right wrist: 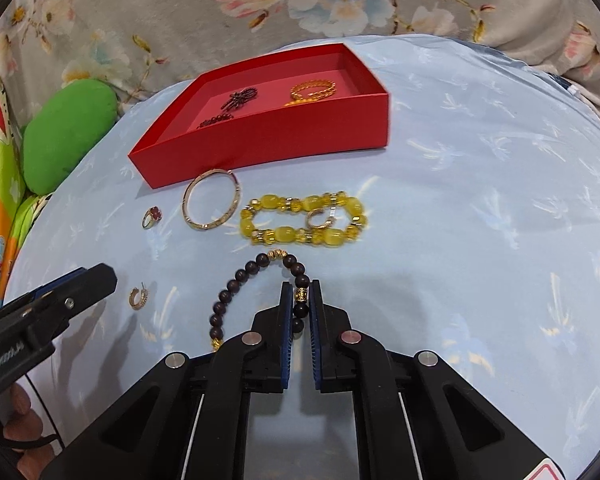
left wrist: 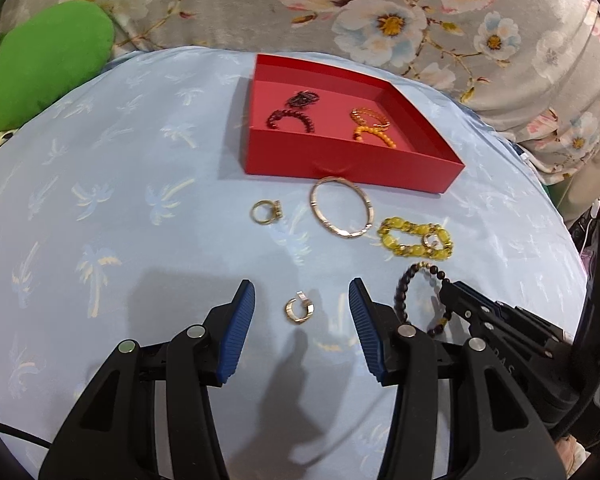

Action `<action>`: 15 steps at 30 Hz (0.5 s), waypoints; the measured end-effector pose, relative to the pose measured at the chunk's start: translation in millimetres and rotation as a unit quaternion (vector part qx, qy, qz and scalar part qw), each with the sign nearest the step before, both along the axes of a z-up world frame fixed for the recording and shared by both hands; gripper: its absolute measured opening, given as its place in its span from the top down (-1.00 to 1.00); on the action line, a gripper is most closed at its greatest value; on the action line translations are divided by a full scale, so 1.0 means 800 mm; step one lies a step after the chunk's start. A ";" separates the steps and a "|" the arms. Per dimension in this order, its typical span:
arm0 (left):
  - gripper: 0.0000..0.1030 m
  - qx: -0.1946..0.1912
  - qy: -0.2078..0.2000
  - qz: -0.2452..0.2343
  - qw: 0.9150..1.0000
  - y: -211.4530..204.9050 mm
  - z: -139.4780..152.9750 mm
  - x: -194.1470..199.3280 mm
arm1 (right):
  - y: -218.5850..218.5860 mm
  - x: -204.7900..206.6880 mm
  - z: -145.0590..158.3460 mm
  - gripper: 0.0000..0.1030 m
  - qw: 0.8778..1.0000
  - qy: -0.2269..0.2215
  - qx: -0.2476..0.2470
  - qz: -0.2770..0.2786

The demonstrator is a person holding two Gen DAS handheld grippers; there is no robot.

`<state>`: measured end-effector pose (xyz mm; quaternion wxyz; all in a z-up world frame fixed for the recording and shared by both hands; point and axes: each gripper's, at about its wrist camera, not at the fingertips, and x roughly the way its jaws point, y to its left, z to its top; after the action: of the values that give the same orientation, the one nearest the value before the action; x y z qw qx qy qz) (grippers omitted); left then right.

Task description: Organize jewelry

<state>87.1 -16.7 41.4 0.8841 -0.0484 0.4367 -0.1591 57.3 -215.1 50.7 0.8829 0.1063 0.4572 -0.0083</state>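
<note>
My right gripper (right wrist: 301,286) is shut on the dark bead bracelet (right wrist: 240,276), pinching its gold spacer bead while the loop lies on the blue cloth. In the left wrist view the same bracelet (left wrist: 404,296) lies at the right, with the right gripper (left wrist: 446,290) on it. My left gripper (left wrist: 301,286) is open, its pads on either side of a gold hoop earring (left wrist: 299,311) without touching it. Ahead stands a red box (left wrist: 340,164) holding dark red and orange bracelets. Before it lie a gold bangle (left wrist: 348,234), a gold ring (left wrist: 266,212) and a yellow bead bracelet (left wrist: 416,240).
A small ring (right wrist: 320,218) rests inside the yellow bead bracelet (right wrist: 268,202). A green cushion (left wrist: 48,76) sits at the far left, and a floral blanket (left wrist: 380,8) rises behind the box. The blue palm-print cloth (right wrist: 480,220) spreads out to the right.
</note>
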 end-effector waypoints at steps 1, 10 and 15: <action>0.09 -0.001 0.000 -0.004 1.000 -0.006 0.001 0.001 | -0.005 -0.002 0.003 0.85 1.000 -0.002 0.001 -0.003; 0.10 -0.009 0.025 -0.042 0.999 -0.077 -0.005 0.033 | -0.048 -0.008 0.014 0.85 0.999 -0.009 0.015 -0.029; 0.11 -0.002 0.034 -0.048 0.998 -0.109 -0.015 0.054 | -0.068 -0.008 0.010 0.85 0.999 -0.008 0.028 -0.040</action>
<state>130.0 -103.8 29.3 0.8598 -0.0351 0.4684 -0.2002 50.9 -269.1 58.4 0.8824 0.1488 0.4453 -0.0299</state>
